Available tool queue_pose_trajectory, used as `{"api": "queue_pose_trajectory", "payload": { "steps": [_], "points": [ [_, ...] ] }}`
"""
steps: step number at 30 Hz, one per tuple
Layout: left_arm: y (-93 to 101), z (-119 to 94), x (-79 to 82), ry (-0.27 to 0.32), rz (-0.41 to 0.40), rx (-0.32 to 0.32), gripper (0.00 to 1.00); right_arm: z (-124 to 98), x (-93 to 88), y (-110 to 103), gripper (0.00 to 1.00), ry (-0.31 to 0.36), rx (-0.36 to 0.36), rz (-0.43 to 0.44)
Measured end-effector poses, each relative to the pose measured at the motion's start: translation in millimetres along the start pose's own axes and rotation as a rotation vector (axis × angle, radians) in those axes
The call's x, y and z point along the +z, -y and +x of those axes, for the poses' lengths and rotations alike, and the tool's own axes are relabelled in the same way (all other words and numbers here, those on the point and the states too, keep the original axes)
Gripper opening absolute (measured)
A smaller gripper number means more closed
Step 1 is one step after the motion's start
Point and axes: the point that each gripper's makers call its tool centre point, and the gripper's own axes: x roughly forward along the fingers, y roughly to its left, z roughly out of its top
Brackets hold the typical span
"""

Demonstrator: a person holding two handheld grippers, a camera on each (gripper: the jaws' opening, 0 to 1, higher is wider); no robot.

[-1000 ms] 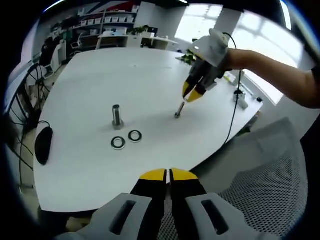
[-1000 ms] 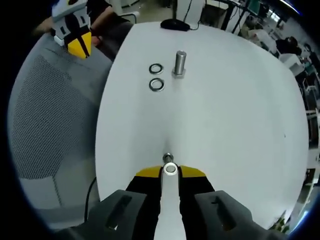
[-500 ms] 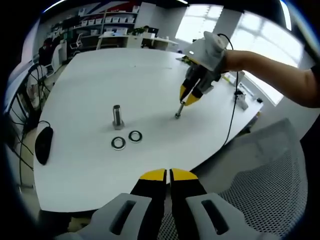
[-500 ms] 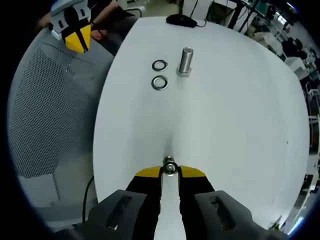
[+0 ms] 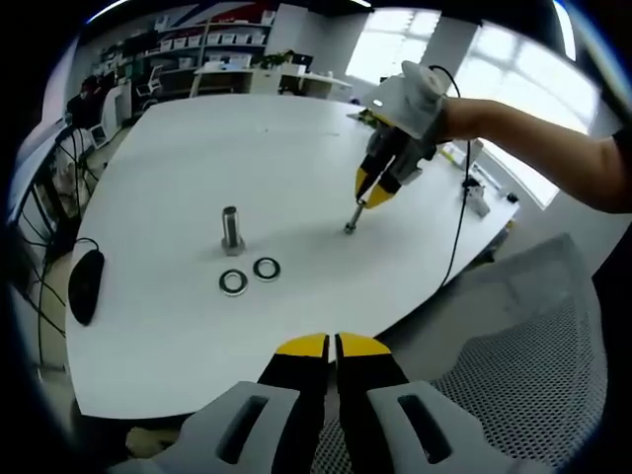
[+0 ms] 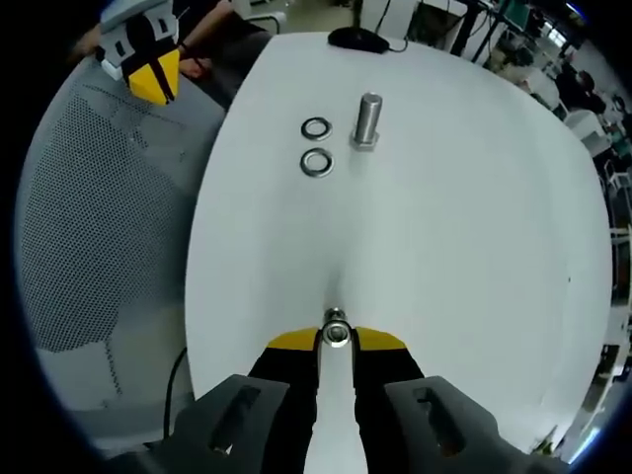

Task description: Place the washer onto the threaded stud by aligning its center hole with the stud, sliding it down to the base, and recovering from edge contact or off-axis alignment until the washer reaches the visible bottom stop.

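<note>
A thin threaded stud [image 5: 351, 227] stands upright on the white table [image 5: 197, 148]. My right gripper [image 5: 369, 196] hangs point-down just above it, held by a gloved hand. In the right gripper view that gripper [image 6: 336, 342] is shut on a washer [image 6: 336, 333], which sits flat over the stud's top; I cannot tell how far the stud is through the hole. My left gripper [image 5: 332, 347] is shut on nothing, off the table's near edge. It also appears as the left gripper [image 6: 150, 61] above the chair.
A thick upright bolt [image 5: 231, 229] with two loose washers [image 5: 233, 282] [image 5: 267, 268] beside it stands to the stud's left. A black mouse [image 5: 86, 286] lies near the table's left edge. A cable [image 5: 459, 227] hangs over the right edge. A grey mesh chair [image 5: 523, 336] is by the near edge.
My right gripper has come down and closer to the stud, so the washer now covers the stud's top. The left gripper has stayed where it was.
</note>
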Motion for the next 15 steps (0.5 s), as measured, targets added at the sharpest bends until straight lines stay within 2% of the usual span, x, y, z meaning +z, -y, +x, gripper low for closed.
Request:
{"api": "queue_pose_trajectory", "payload": {
  "steps": [15],
  "points": [
    [-1.6, 0.2, -0.4, 0.001, -0.003, 0.003, 0.0, 13.0, -1.6, -2.6, 0.13, -0.015, 0.016, -0.011]
  ]
}}
